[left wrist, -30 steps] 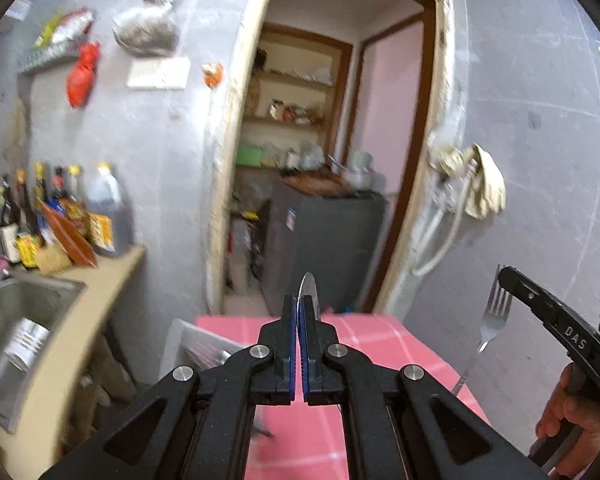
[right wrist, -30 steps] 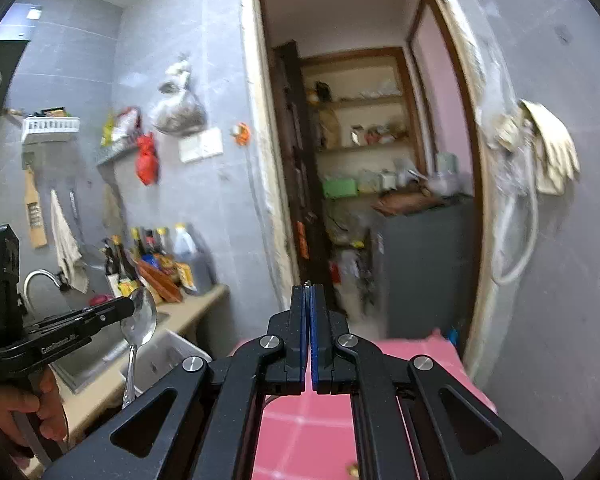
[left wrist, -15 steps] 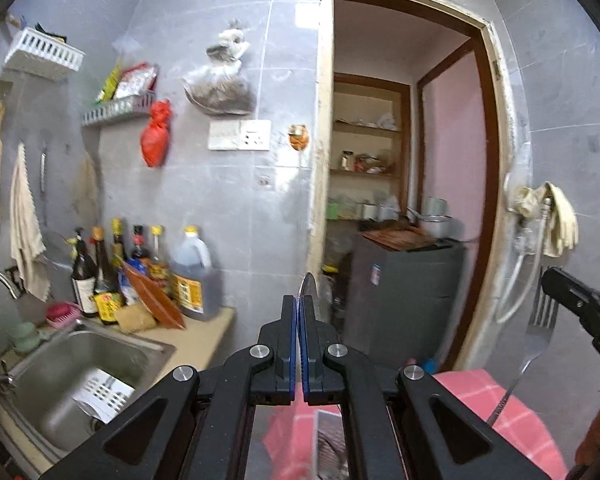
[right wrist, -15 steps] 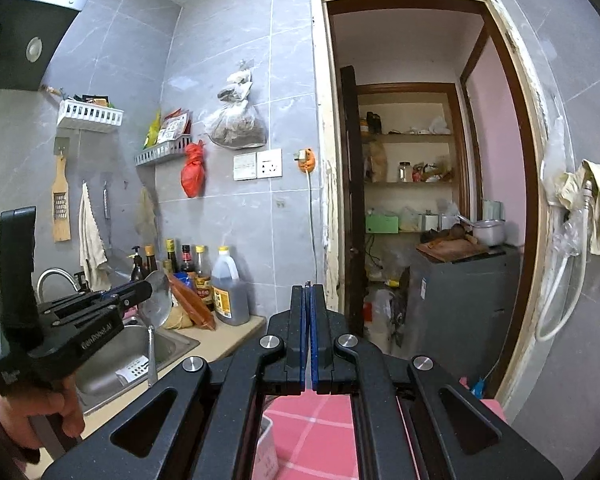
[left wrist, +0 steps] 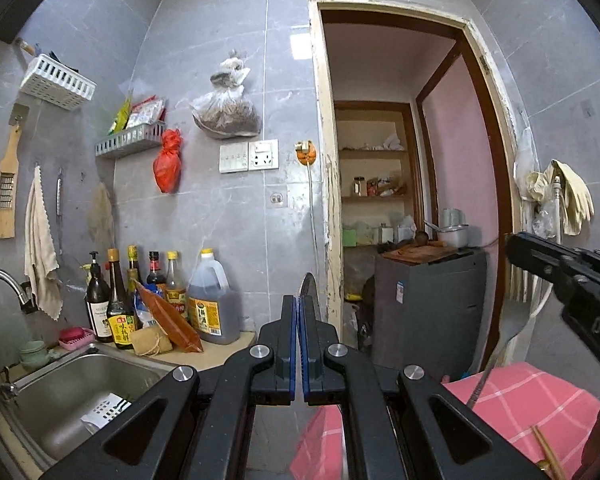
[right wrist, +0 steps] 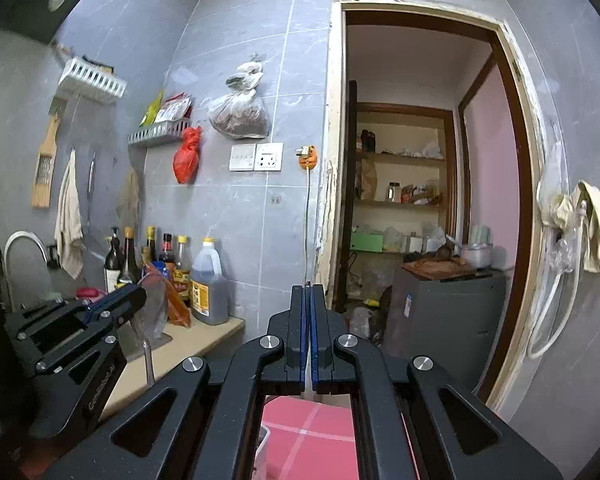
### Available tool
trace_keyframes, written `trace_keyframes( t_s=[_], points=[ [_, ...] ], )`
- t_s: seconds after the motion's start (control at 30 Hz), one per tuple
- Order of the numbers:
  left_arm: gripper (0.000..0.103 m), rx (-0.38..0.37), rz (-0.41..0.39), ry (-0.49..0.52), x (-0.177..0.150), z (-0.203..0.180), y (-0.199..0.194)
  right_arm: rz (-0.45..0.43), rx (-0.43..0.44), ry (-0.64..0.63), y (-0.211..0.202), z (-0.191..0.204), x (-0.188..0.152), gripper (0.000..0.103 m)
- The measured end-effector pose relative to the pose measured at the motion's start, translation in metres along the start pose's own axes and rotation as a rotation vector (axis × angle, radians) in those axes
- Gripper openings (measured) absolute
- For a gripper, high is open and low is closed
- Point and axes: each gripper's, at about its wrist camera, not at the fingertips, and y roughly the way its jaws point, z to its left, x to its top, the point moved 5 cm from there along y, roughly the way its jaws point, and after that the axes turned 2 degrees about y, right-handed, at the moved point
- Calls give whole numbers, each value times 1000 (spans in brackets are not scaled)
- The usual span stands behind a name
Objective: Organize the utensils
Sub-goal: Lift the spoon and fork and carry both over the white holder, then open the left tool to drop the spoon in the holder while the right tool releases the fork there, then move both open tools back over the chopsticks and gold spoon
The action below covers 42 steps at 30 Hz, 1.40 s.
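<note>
Spoon (right wrist: 152,312) is clamped in left gripper (left wrist: 299,344), fork (left wrist: 514,316) in right gripper (right wrist: 309,336) (both held level, likely for carrying to sorting).

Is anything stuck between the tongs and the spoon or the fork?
No. The left tongs are shut on the spoon, and the right tongs are shut on the fork. Nothing visible sits between tongs and utensil.
</note>
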Motion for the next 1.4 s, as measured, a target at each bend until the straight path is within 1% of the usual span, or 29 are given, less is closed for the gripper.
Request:
trace_keyframes(
  t_s=[0.17,0.33,0.53,0.63,0.67,0.7,0.73,0.77,0.8,0.9,0.93,0.97,1.0,1.03,1.07,1.1,1.13,1.17,1.2,1.27,1.33,1.4],
  points=[
    [2,11,-27,21,-13,0,1,10,-5,-23,5,8,-18,2],
    [2,-12,9,0,-22,3,6,45,16,7,11,7,-27,2],
    [3,-79,64,-26,-28,6,9,70,48,34,12,6,-35,3],
    [4,-137,111,-61,-30,10,9,80,56,50,11,4,-35,5],
    [7,-141,120,-68,-31,11,7,83,54,56,11,3,-34,10],
    [19,-142,124,-72,-30,12,6,83,52,65,9,1,-32,15],
    [28,-142,128,-85,-29,15,4,81,52,73,8,-1,-30,27],
    [45,-144,129,-103,-27,18,3,76,48,87,6,-5,-26,37],
    [49,-146,126,-125,-25,22,0,70,44,95,2,-8,-21,39],
    [50,-135,137,-162,-16,30,-5,52,17,106,-9,-20,-2,43],
    [50,-129,145,-167,-11,31,-6,40,6,117,-15,-27,6,49],
    [53,-125,150,-174,-5,33,-8,29,-6,126,-21,-33,13,57],
    [58,-124,152,-177,0,33,-10,17,-19,133,-27,-39,20,60],
    [61,-122,150,-180,6,33,-14,10,-26,139,-31,-43,26,64],
    [68,-121,147,-182,11,33,-17,-1,-39,150,-39,-52,33,69],
    [73,-123,142,-188,18,32,-22,-8,-48,156,-44,-58,37,71],
    [77,-128,140,-192,23,30,-26,-16,-61,161,-51,-65,42,77],
    [82,-132,139,-193,26,29,-28,-21,-71,165,-56,-70,45,83],
    [87,-136,139,-192,31,25,-32,-26,-82,170,-63,-77,48,85],
    [92,-141,142,-189,37,17,-39,-38,-102,175,-75,-90,51,94],
    [97,-155,140,-186,40,5,-49,-46,-123,179,-89,-105,50,100],
    [102,-163,135,-175,41,-8,-57,-50,-143,180,-100,-119,47,102]
  ],
)
